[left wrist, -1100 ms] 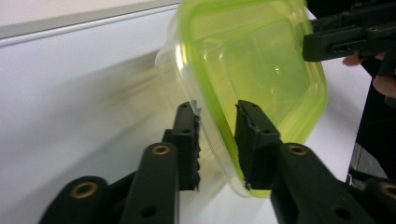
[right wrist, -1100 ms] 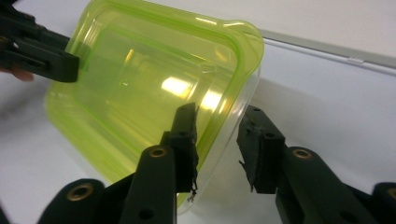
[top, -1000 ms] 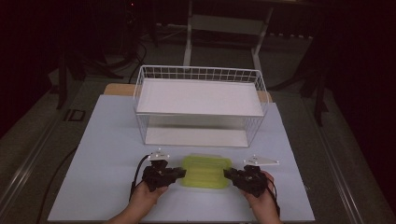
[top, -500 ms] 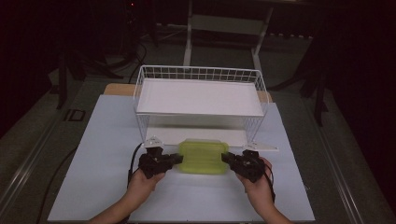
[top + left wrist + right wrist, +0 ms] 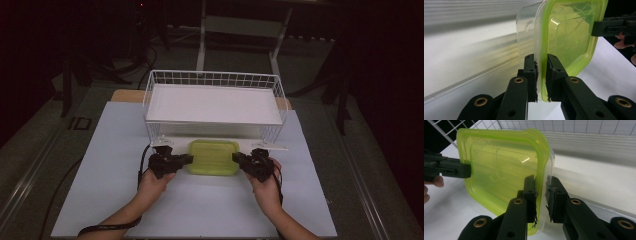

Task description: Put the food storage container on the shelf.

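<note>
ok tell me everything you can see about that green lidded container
The container is a shallow rounded rectangle of clear plastic with a translucent yellow-green lid whose rim is raised. It looks empty. It sits level in front of the white wire basket, over the white table. The left gripper clamps its left rim and the right gripper its right rim, jaws pinching lid and lip together.

Left gripper (image 5: pixel 186 159) clamped from the left, right gripper (image 5: pixel 236 159) from the right. Forearms stretched forward, jaws pointing inward, facing each other.
</note>
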The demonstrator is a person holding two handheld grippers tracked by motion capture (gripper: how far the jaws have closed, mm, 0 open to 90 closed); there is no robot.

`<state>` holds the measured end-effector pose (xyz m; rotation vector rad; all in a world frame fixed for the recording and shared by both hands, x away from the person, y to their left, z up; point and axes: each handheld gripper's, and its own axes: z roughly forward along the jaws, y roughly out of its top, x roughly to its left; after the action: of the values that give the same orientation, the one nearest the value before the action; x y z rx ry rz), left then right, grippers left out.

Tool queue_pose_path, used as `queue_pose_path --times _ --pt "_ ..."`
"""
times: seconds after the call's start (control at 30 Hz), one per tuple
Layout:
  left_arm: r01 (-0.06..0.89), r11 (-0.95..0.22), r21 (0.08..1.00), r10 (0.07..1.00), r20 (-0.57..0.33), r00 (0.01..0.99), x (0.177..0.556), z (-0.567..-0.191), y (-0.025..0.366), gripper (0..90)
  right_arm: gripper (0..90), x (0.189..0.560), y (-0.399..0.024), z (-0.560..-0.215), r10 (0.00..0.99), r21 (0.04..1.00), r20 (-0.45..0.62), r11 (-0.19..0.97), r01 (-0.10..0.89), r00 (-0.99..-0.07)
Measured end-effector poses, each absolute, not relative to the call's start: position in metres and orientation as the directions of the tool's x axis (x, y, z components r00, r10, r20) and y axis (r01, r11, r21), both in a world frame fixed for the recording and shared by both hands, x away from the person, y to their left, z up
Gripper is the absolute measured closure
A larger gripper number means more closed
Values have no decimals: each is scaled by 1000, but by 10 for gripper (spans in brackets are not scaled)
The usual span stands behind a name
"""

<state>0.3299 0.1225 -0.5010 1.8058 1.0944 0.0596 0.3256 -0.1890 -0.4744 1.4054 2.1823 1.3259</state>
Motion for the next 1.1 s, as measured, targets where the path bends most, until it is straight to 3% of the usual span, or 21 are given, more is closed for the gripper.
queue_pose_path --times 0.5,1.1 --pt "671 -83 737 701 -435 565 353 -511 127 807 788 351 -179 -485 837 779 234 144 611 -495" --pt "635 -65 770 718 -406 565 363 -513 124 766 758 364 -177 -489 860 793 211 127 595 -464"
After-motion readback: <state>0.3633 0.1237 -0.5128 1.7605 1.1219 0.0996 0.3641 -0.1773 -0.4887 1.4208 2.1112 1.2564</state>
